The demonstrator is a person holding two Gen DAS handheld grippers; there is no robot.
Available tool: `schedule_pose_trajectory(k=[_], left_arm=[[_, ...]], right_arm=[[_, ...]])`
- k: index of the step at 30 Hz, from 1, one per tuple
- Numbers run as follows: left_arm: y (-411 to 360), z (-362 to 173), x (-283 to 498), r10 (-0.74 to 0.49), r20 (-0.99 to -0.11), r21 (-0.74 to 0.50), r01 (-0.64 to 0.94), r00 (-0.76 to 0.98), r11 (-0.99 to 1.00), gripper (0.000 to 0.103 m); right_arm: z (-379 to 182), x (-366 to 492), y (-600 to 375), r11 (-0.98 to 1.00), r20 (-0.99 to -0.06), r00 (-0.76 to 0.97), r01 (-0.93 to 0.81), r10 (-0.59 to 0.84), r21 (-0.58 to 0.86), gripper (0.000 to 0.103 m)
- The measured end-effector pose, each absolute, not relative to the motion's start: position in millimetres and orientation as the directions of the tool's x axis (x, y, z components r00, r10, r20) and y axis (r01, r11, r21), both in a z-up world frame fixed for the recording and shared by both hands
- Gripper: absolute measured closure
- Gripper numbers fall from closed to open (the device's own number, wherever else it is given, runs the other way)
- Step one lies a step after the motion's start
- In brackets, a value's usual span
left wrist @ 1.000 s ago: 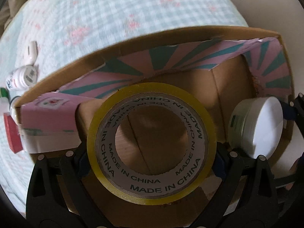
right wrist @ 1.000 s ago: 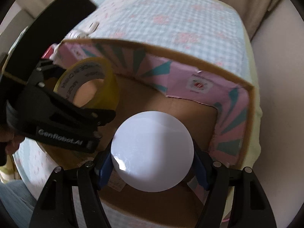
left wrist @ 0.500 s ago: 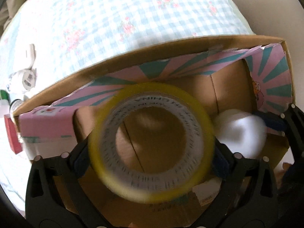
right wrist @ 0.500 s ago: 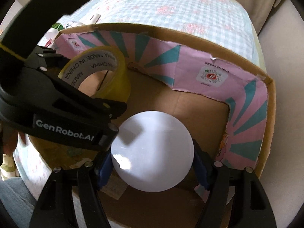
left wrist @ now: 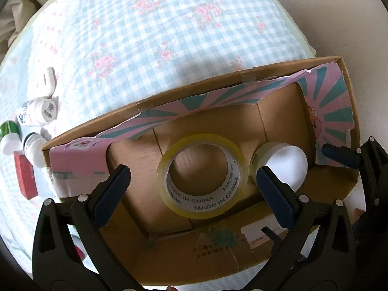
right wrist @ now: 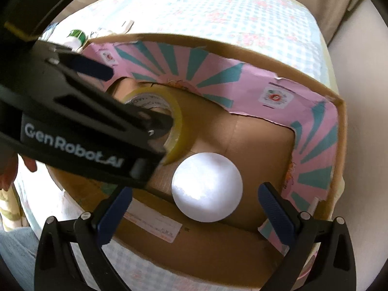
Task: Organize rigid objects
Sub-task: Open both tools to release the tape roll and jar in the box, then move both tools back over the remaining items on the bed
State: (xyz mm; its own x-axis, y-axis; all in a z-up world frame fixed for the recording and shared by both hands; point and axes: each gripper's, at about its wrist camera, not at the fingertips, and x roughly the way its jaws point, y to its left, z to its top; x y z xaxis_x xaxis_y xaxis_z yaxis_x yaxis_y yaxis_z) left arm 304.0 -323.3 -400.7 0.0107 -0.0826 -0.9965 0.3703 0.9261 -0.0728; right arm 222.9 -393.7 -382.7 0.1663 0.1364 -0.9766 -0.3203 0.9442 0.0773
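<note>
Tape roll (left wrist: 202, 174) — flat in the box (left wrist: 242, 254), centre; stiff, light, slick rim, grip across it. Jar (right wrist: 206, 187) right of it — rigid, smooth-lidded. Left tool (left wrist: 194, 179) open; right tool (right wrist: 196, 206) just opened, both empty.

Yellow tape roll (left wrist: 202, 178), white jar (right wrist: 206, 186), pink-teal striped box (right wrist: 312, 155), seemingly gingham cloth (left wrist: 169, 24)

box (left wrist: 218, 82) left floor bare, tape roll (left wrist: 202, 178) centre, white jar (left wrist: 286, 167) right

Below the grippers: matt brown cardboard box (left wrist: 242, 252) with torn printed-paper lining, glossy yellowish tape roll (left wrist: 202, 174), smooth white plastic jar (right wrist: 206, 186), woven checked cloth (left wrist: 169, 36) beyond.
</note>
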Motion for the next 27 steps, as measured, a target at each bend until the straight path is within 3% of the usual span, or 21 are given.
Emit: schedule_pose_trajectory(k=[13, 20, 27], left_arm=[[-301, -326, 286, -0.125, -0.988, -0.082, 0.378, 0.090, 0.922, 0.000], [-261, -245, 263, -0.173, -0.960, -0.084, 0.361, 0.220, 0.929, 0.000], [-169, -169, 225, -0.230, -0.910, -0.117, 0.318, 0.345, 0.941, 0.000]], right_arm=[[-338, 209, -390, 0.949, -0.969, 0.216, -0.311, 0.118, 0.047, 0.000], [-269, 187, -367, 0.943, -0.953, 0.283, -0.332, 0.108, 0.009, 0.000], [-197, 163, -325, 0.955, -0.922, 0.371, -0.295, 0.108, -0.007, 0.000]])
